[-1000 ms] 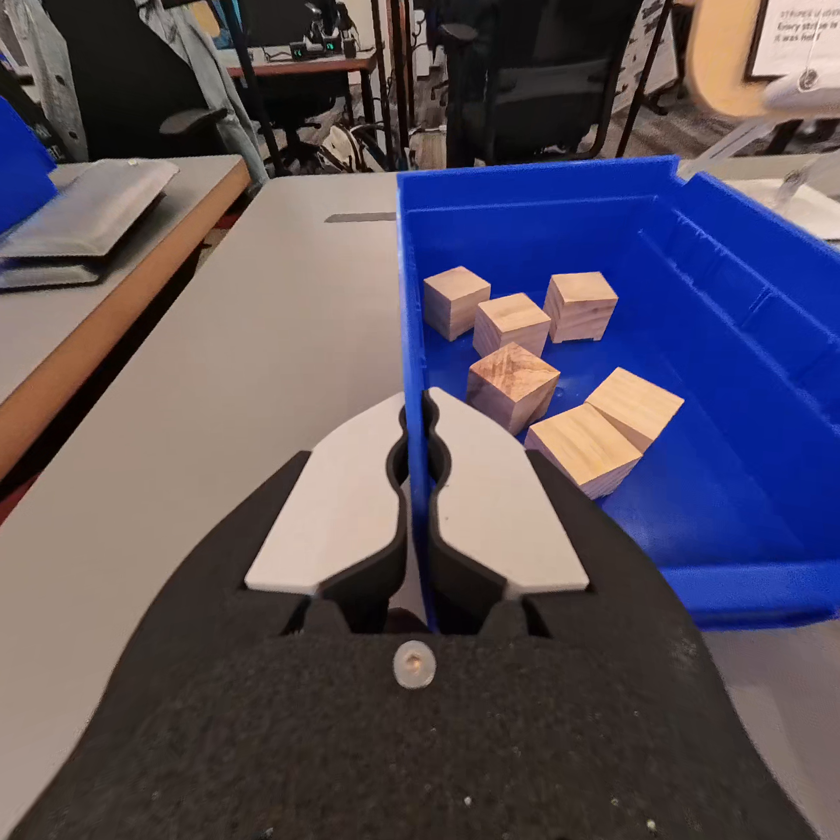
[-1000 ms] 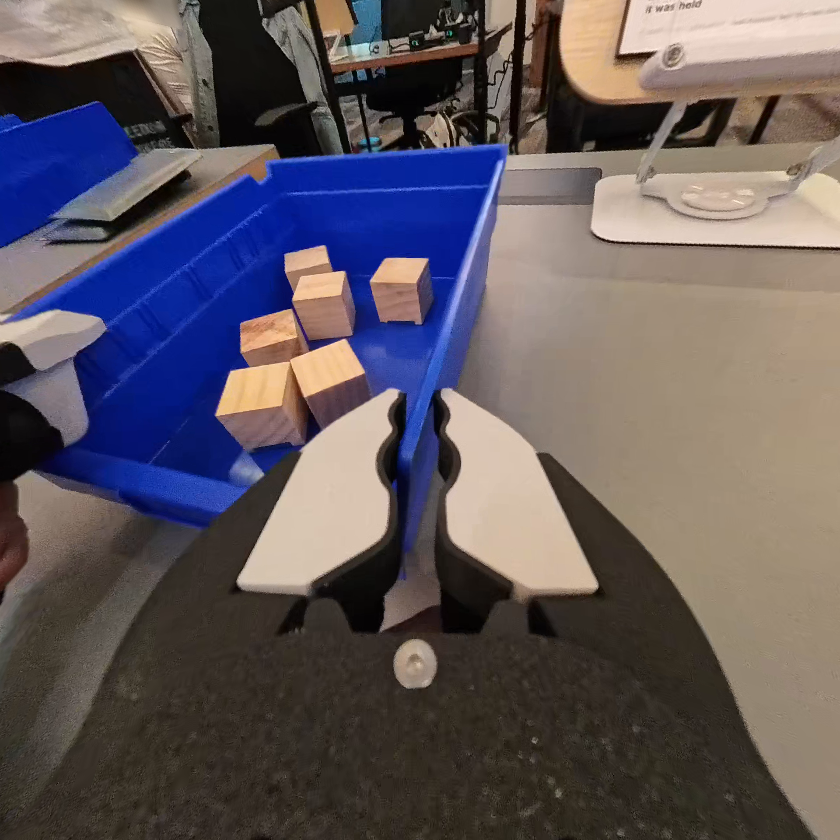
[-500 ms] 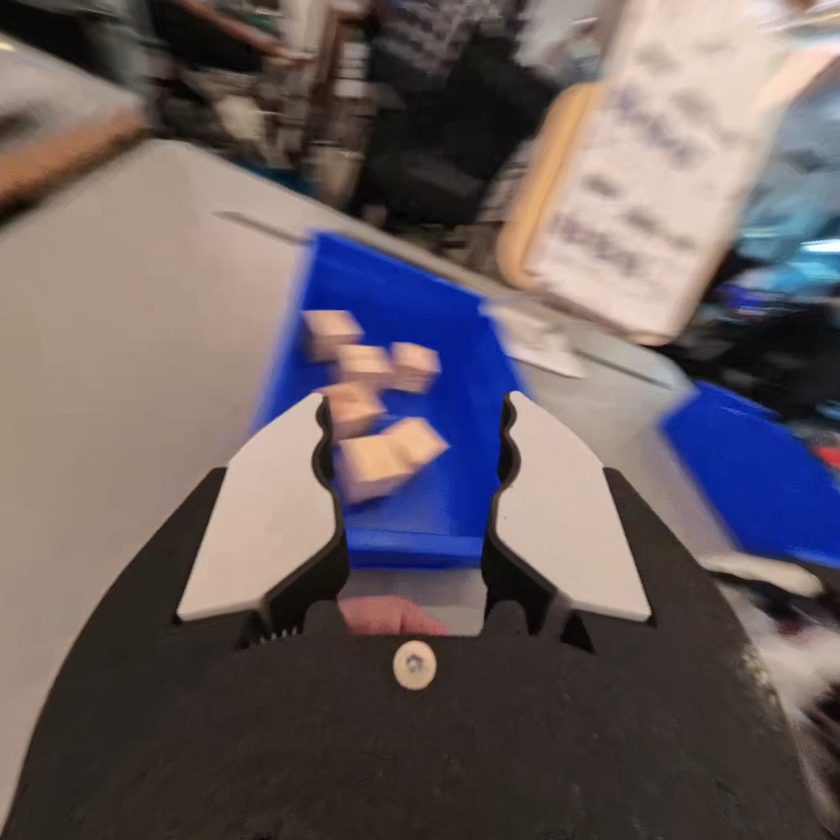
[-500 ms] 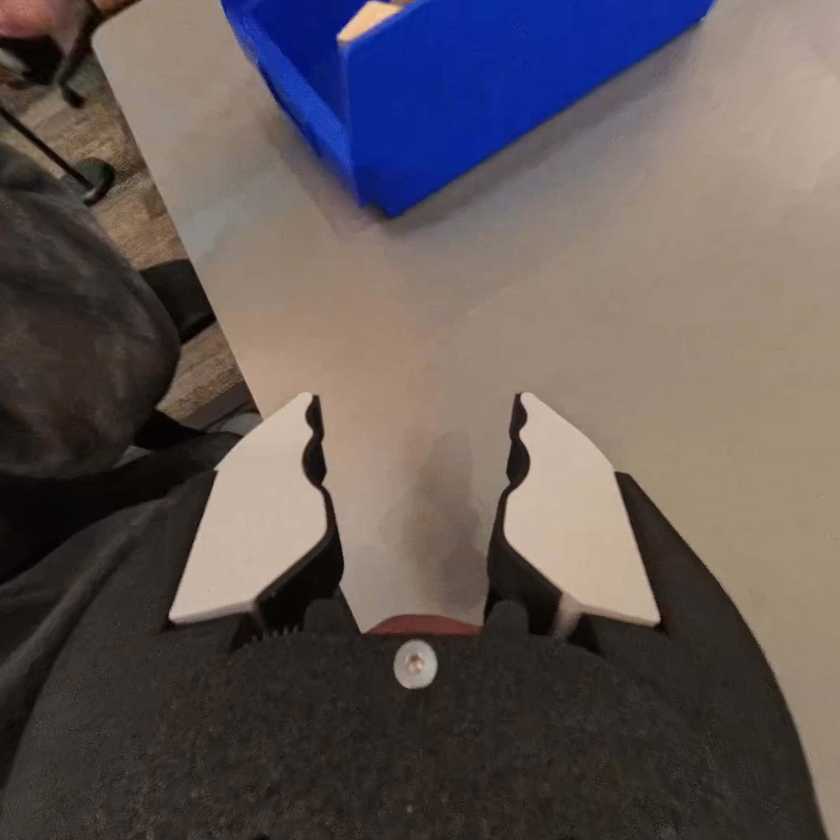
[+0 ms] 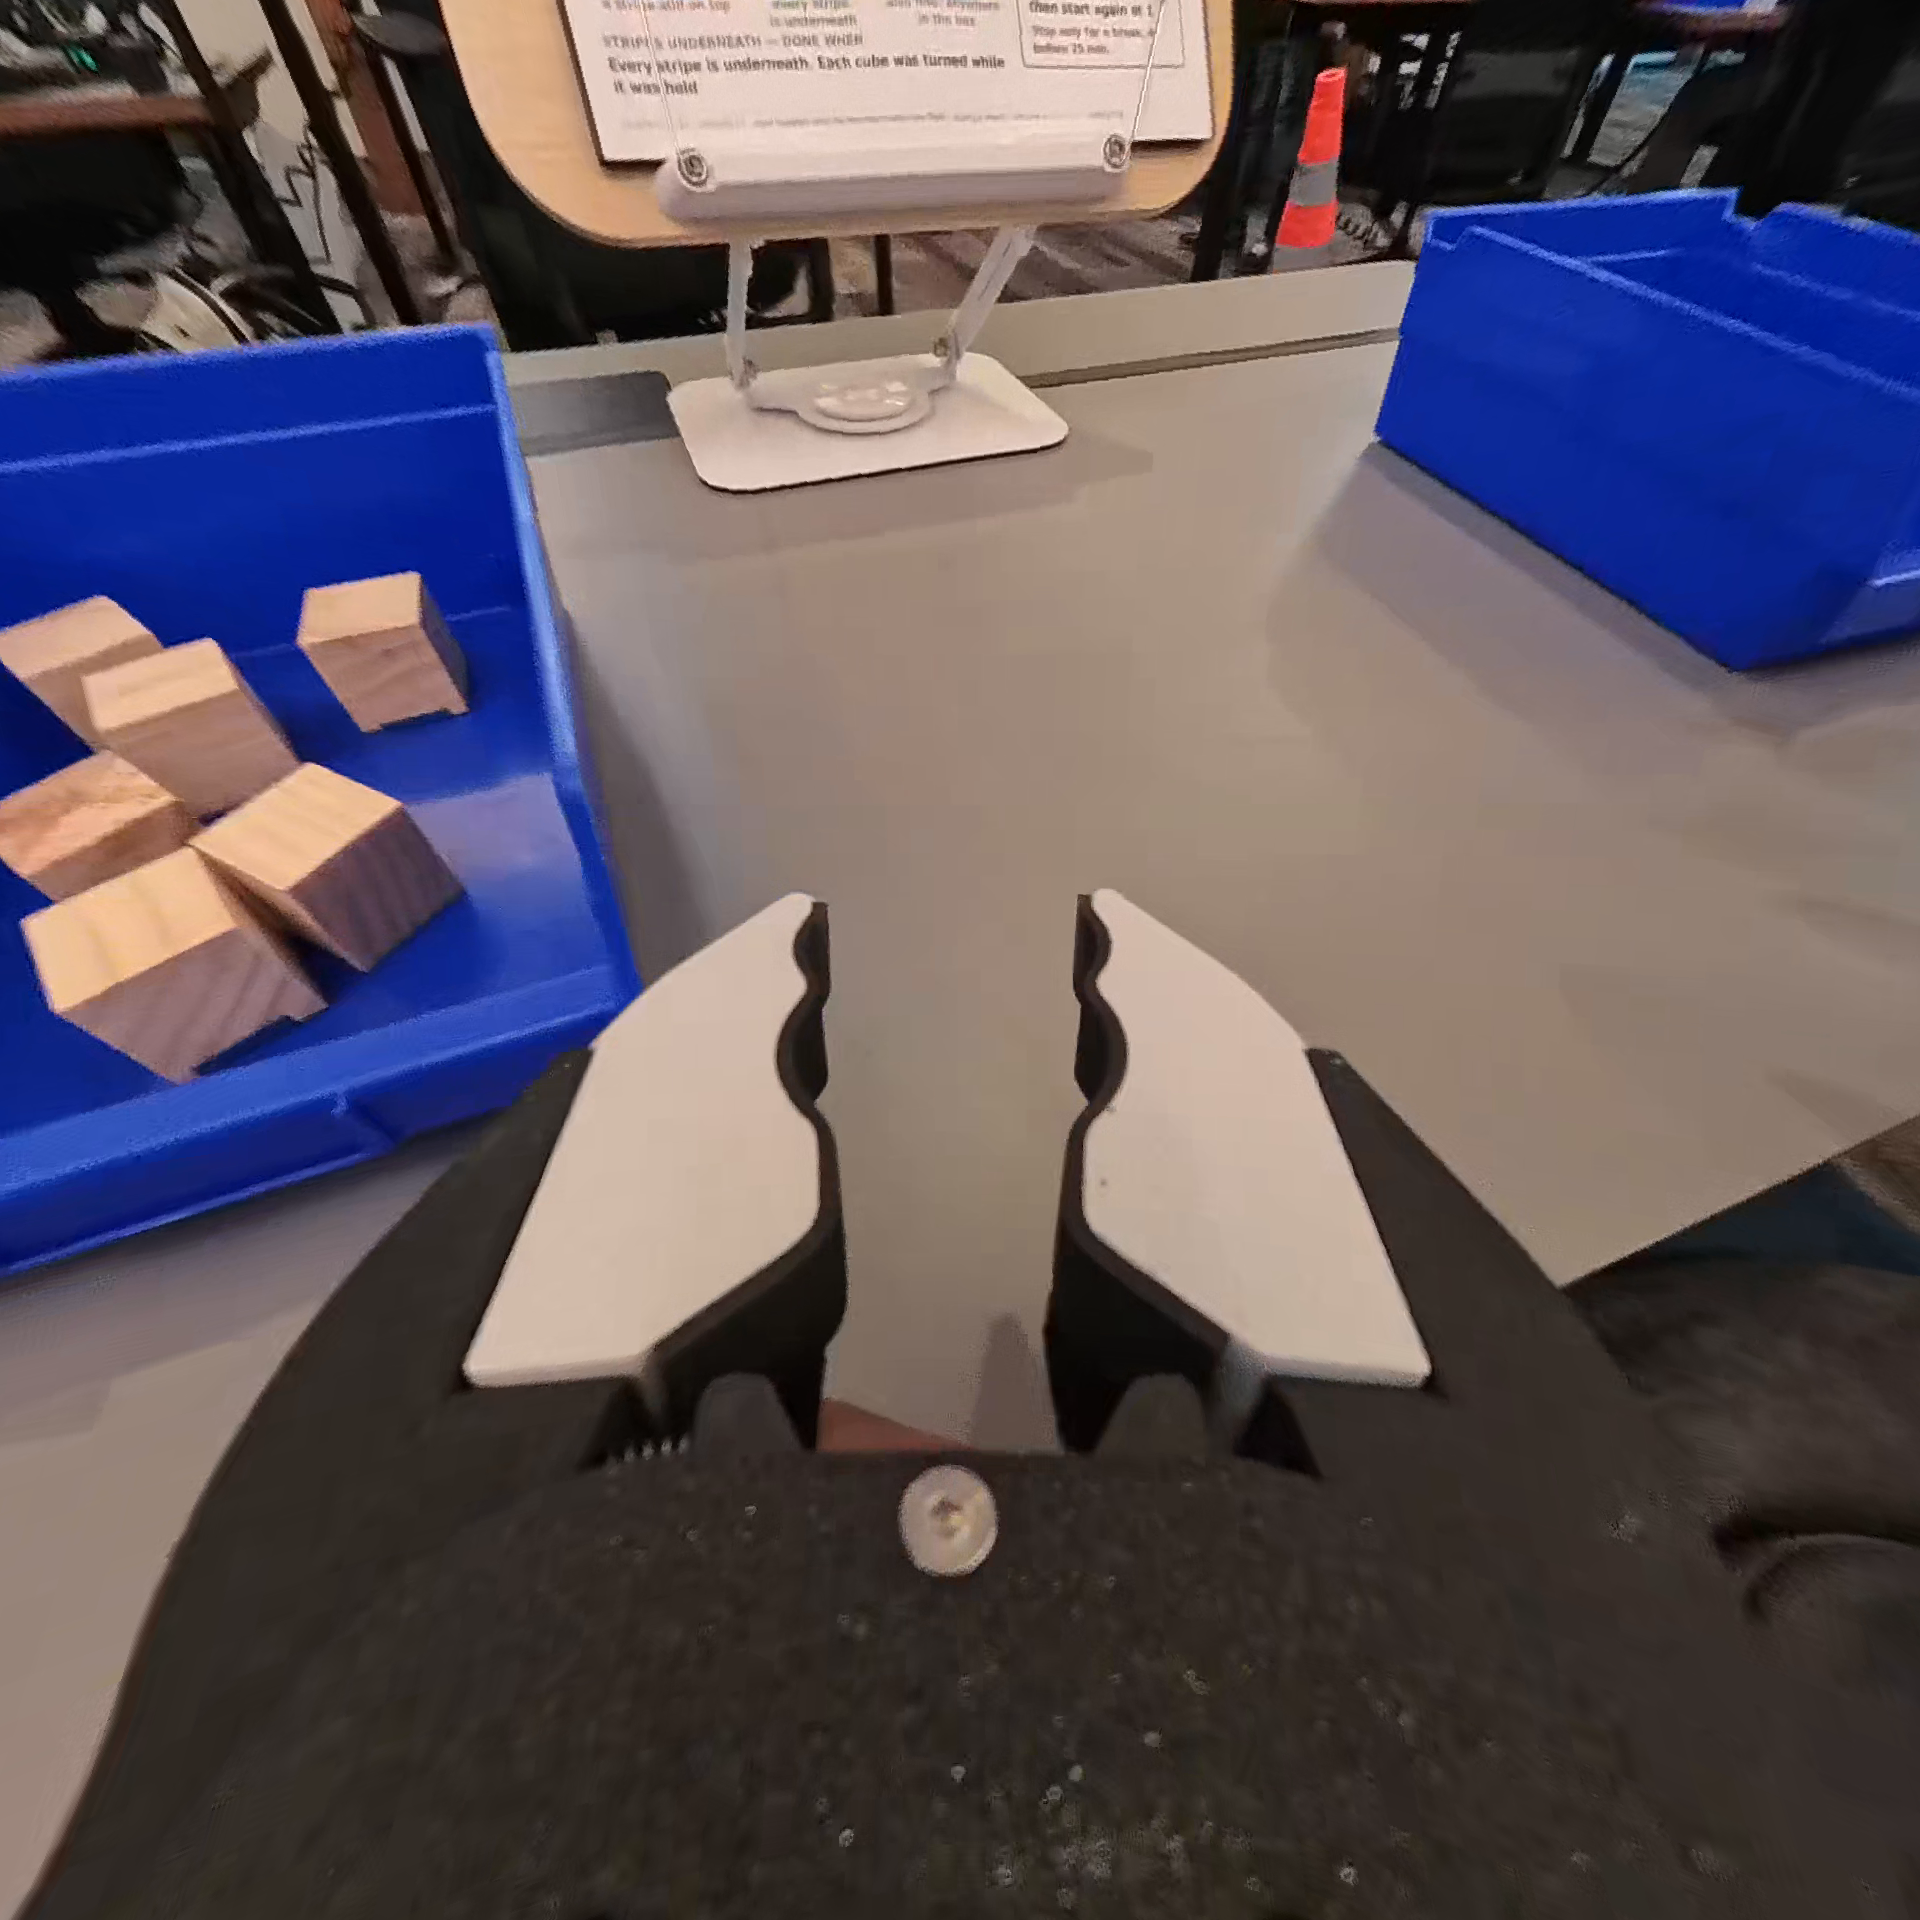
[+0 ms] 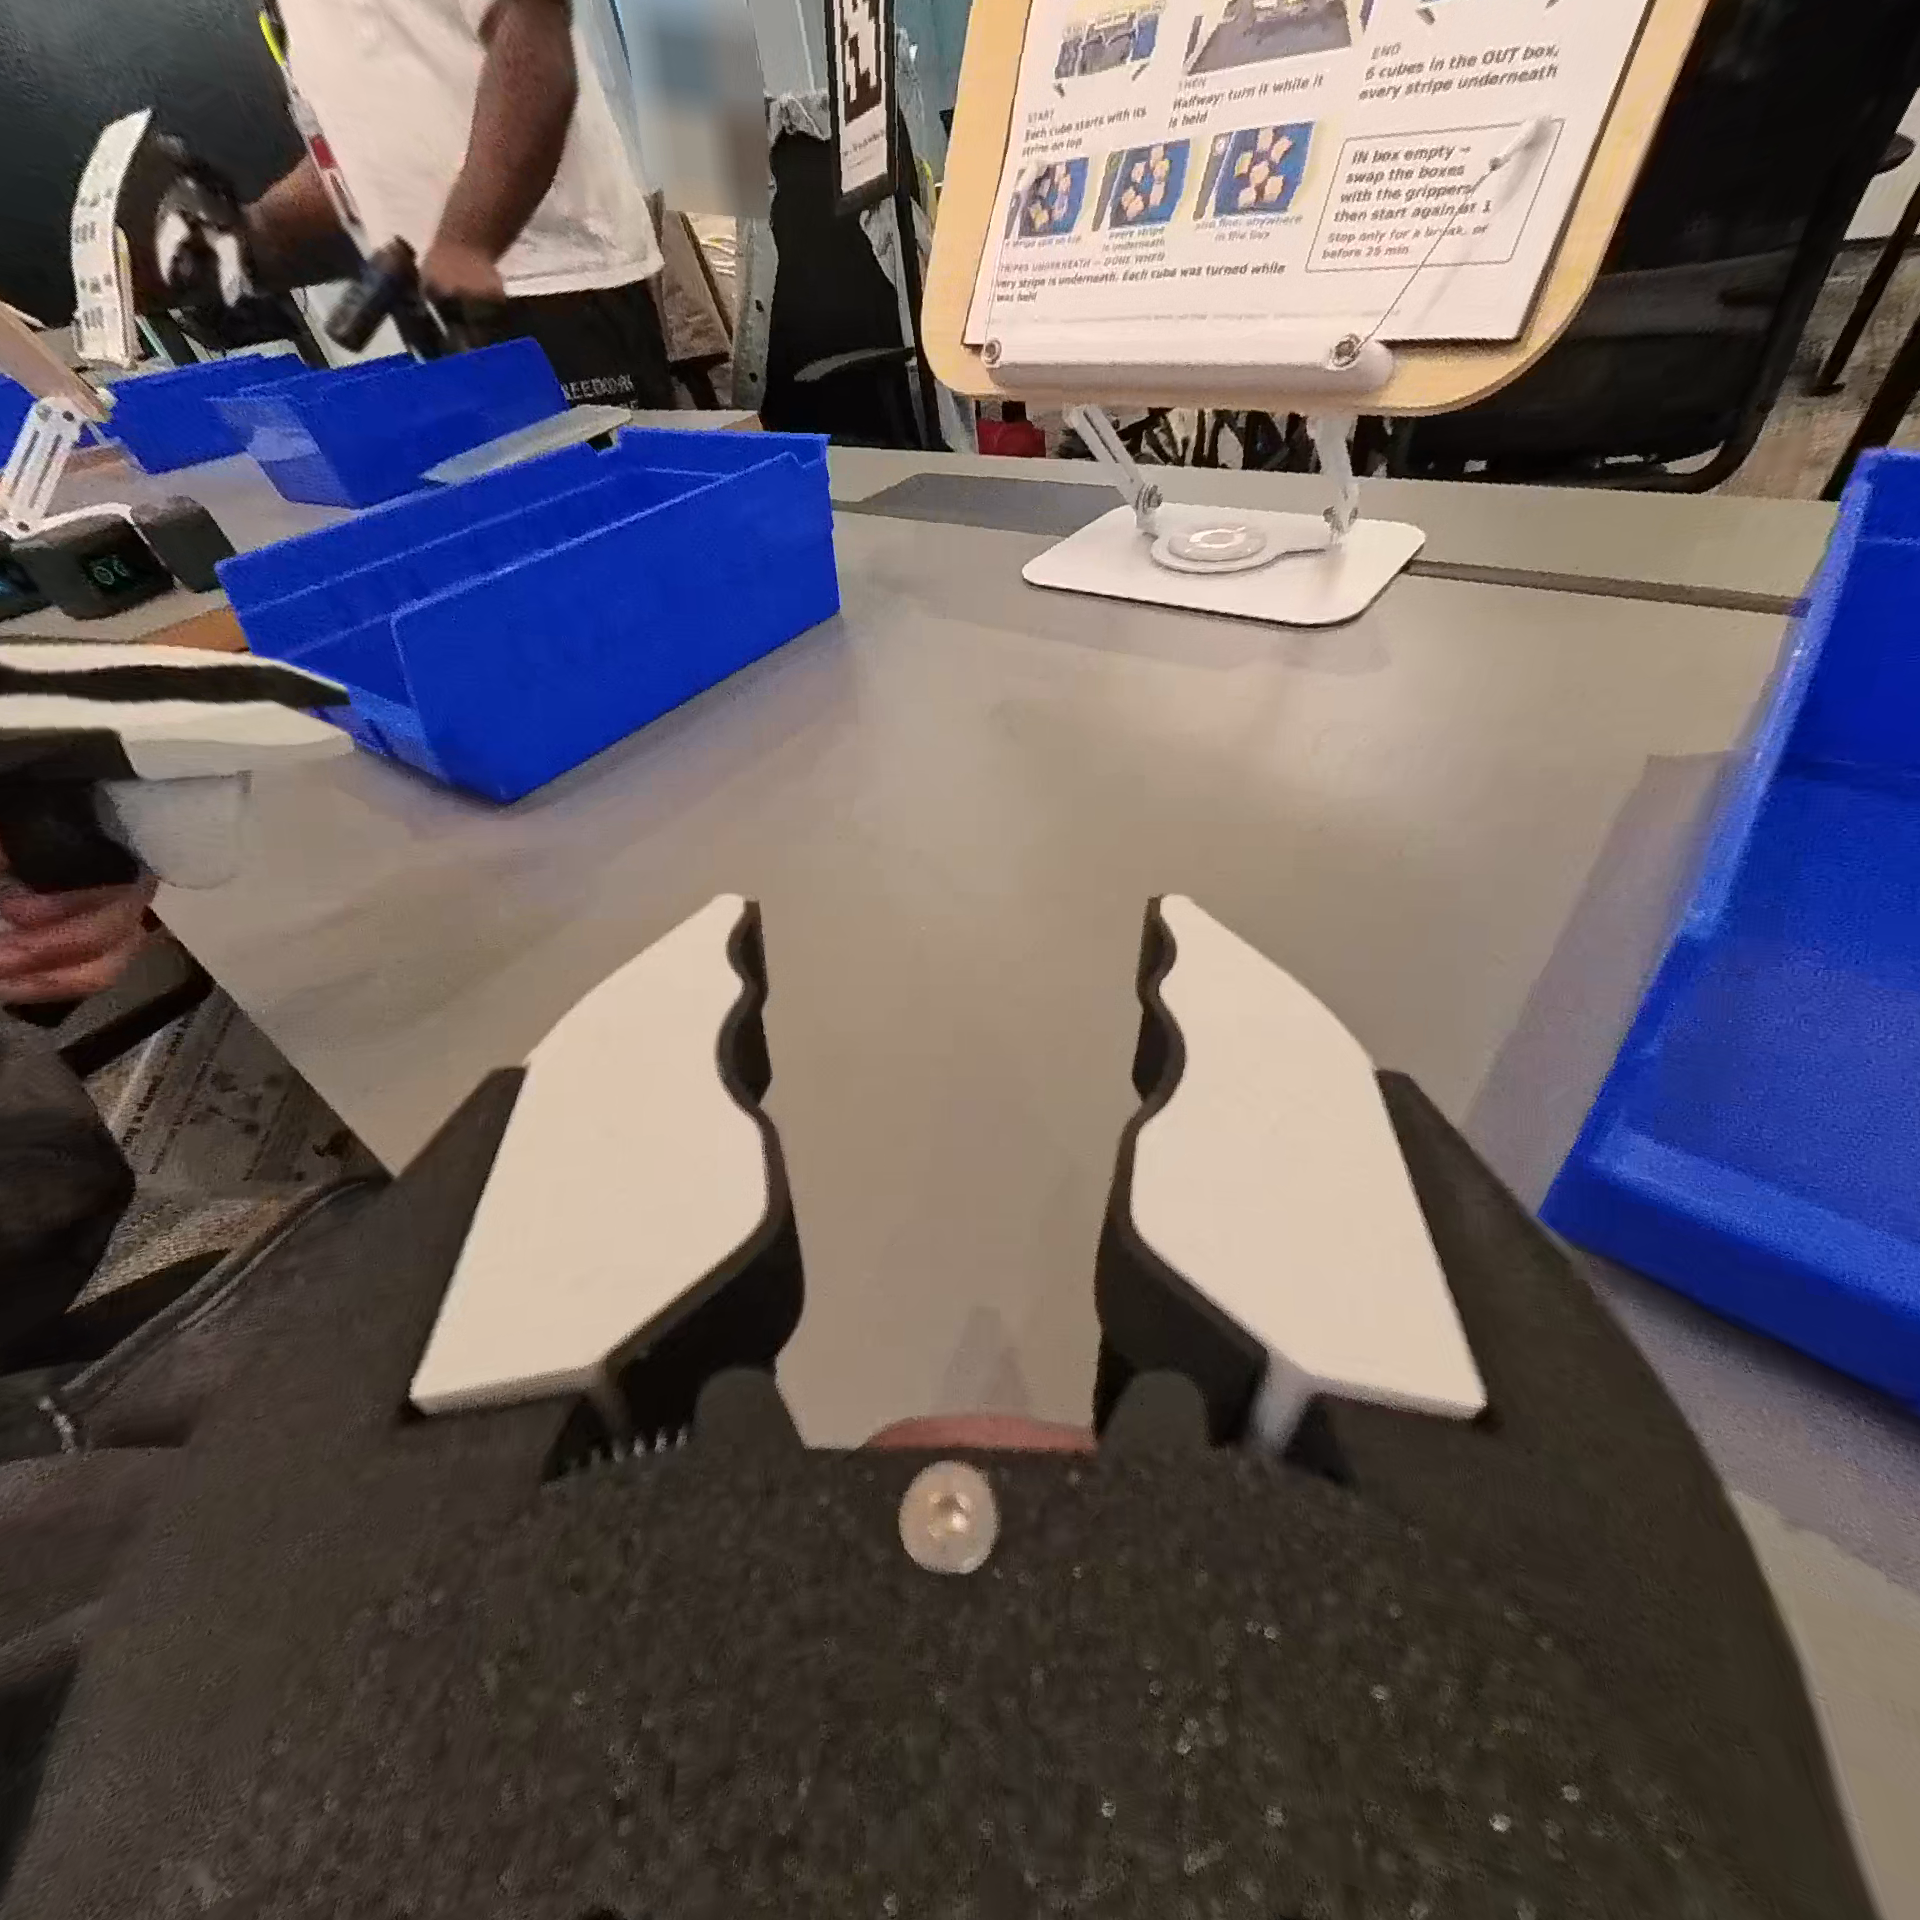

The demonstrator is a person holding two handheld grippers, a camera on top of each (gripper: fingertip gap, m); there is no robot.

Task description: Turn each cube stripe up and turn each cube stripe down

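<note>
Left gripper [image 5: 948,906]: I see its jaws spread apart with nothing between them, poised above bare grey table [image 5: 1039,727], just right of the cube bin.
Right gripper [image 6: 948,912]: my other tool is likewise spread wide and empty, over the near middle of the table, between the two bins.
Cube bin [image 5: 566,748]: blue plastic, at the left of the left wrist view; its right wall is just left of my left gripper's left finger [image 5: 665,1143]. In the right wrist view I see it only from outside, far left, contents hidden.
Wooden cubes [image 5: 322,868]: I count five in that bin. Four are bunched toward the near left, some touching and tilted; one [image 5: 379,649] sits apart, farther back and nearer the right wall. I can make out no stripe on any visible face.
Second bin [image 5: 1662,436]: blue, at the far right of the table, well apart from the first; I cannot see what it holds.
Instruction board [image 6: 1278,177]: a printed sheet on a wooden-backed stand with a white base, at the far middle of the table.
Background: a person [image 6: 468,156] stands beyond another table with more blue bins, far left in the right wrist view.
</note>
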